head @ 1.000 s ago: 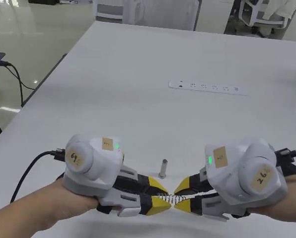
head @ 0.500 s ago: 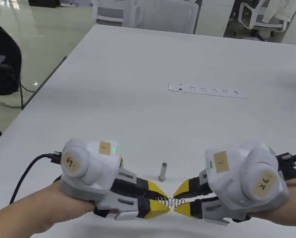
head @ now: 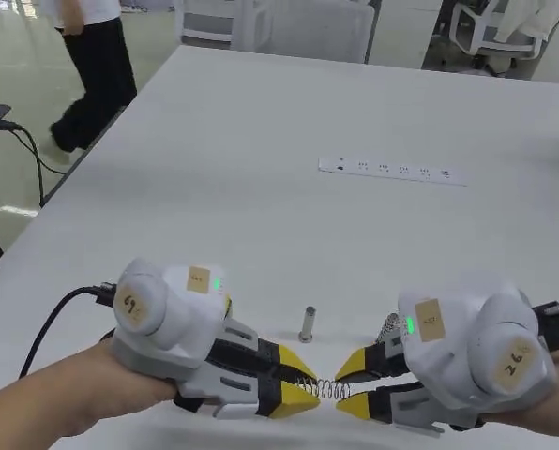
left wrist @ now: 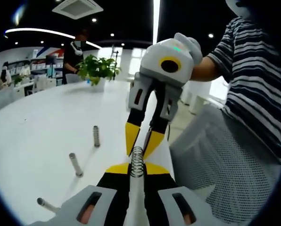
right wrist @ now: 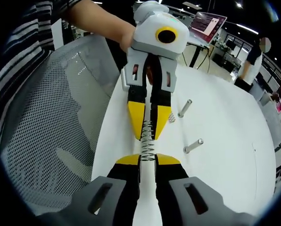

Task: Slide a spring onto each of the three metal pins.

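Newly, a person (head: 90, 66) walks across the floor beyond the desk's (head: 261, 141) far left corner, where a second ago nobody stood. By the near left edge a black cable (head: 50, 323) runs to the left gripper (head: 303, 386), held low at the desk's near edge. Its yellow fingers (head: 291, 359) are pressed together on one end of a small spring (head: 324, 386), which lies level between the two grippers. Just behind the spring a bare metal pin (head: 307, 323) stands upright. The right gripper (head: 348, 389) pinches the spring's other end between fingers (head: 355, 366) drawn tight at the tips. It has shifted right and lower since then, so more of the spring shows, and a second pin (head: 389, 326), with coils around it, has come into sight beside it. In the left gripper view a third pin (left wrist: 46, 205) shows nearest the camera. The middle and far desk lie open, apart from a white power strip (head: 392, 170) right of centre.
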Tool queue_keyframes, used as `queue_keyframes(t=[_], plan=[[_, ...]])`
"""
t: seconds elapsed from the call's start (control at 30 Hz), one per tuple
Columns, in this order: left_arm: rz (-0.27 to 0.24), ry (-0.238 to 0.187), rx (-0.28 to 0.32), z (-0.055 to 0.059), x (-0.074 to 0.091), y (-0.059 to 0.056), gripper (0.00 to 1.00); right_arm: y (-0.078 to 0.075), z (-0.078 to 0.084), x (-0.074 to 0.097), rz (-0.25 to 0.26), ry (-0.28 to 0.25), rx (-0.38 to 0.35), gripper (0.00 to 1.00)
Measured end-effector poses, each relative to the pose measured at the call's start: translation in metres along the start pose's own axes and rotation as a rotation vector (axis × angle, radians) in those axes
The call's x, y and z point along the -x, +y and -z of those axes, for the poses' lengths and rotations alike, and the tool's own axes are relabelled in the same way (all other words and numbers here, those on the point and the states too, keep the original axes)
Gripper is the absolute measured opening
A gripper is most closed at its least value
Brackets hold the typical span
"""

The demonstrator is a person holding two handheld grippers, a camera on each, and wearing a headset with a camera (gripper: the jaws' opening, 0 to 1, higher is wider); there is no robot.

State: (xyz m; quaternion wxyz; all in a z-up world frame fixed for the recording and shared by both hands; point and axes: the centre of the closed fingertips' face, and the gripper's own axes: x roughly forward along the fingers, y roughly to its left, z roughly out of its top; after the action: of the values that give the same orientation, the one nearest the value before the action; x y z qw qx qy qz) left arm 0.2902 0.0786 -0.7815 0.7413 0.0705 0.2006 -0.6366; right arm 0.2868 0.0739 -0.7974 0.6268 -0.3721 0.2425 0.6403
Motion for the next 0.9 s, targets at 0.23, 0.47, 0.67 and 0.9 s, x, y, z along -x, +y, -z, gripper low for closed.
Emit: queue_keyframes(t=[0.23,0.47,0.67,0.9], plan=[[-0.002,0.010,0.004,0.002,0.000,0.000,0.02,0.000,-0.002,0.001,0.010,-0.002,0.043,0.07],[-0.018,0.017,0.004,0.005,0.002,0.004,0.02,-0.006,-0.014,0.011,0.041,-0.043,0.054,0.07],[-0.019,0.025,0.000,0.007,0.001,0.003,0.02,-0.005,-0.024,0.016,0.029,-0.061,0.073,0.07],[-0.021,0.033,-0.013,0.007,-0.004,0.003,0.02,-0.006,-0.045,0.020,0.004,-0.133,0.041,0.07]])
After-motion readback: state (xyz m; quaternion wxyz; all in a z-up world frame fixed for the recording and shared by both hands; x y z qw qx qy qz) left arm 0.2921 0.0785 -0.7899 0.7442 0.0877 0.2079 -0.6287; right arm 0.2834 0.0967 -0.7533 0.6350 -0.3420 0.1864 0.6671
